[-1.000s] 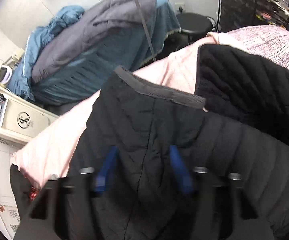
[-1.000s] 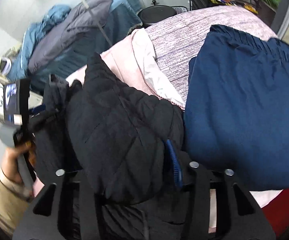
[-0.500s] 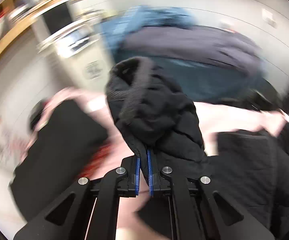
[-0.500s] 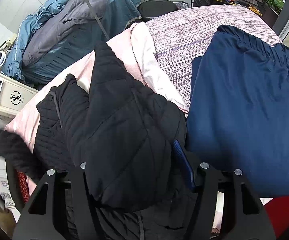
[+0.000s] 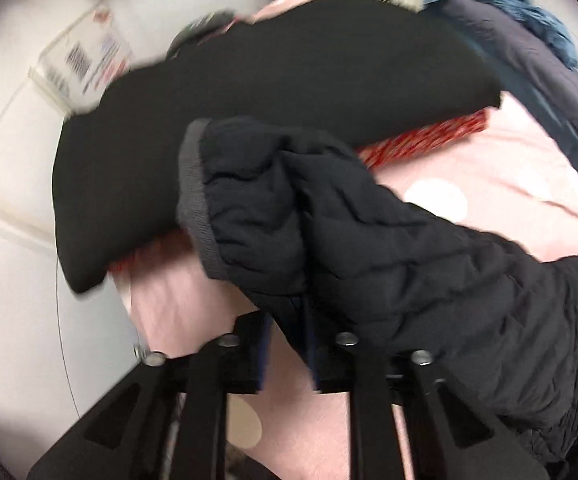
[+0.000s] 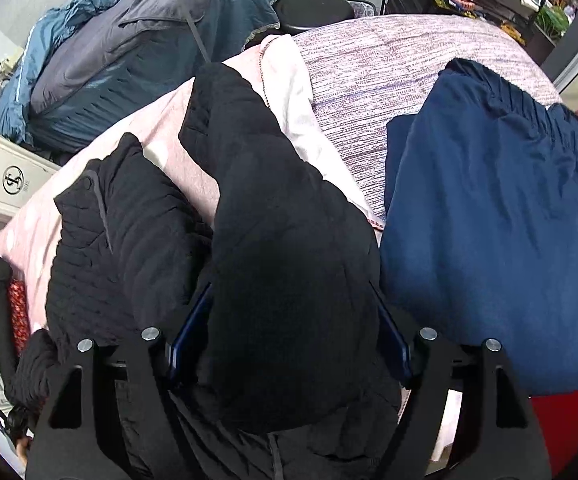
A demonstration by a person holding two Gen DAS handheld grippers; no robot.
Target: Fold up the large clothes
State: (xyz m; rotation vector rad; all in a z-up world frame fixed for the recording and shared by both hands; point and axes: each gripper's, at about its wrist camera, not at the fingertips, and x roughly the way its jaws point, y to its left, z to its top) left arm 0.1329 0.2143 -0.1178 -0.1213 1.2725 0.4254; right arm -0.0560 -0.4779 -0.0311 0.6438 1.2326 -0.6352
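The black quilted puffer jacket point(image 6: 289, 280), heaped on the pink spotted bedspread point(image 5: 509, 168), looks soft, bulky and slippery, best gripped at its ribbed sleeve cuff point(image 5: 193, 200); the left gripper point(image 5: 287, 348) has just loosened around the sleeve, the right gripper point(image 6: 289, 344) just spread wide around a fold

A round "S" logo marks the cream appliance point(image 6: 13, 180); other print unreadable.

My black left gripper point(image 5: 287, 354) has just been opening, my black right gripper point(image 6: 289, 340) spreading wide, both pointing steeply down.
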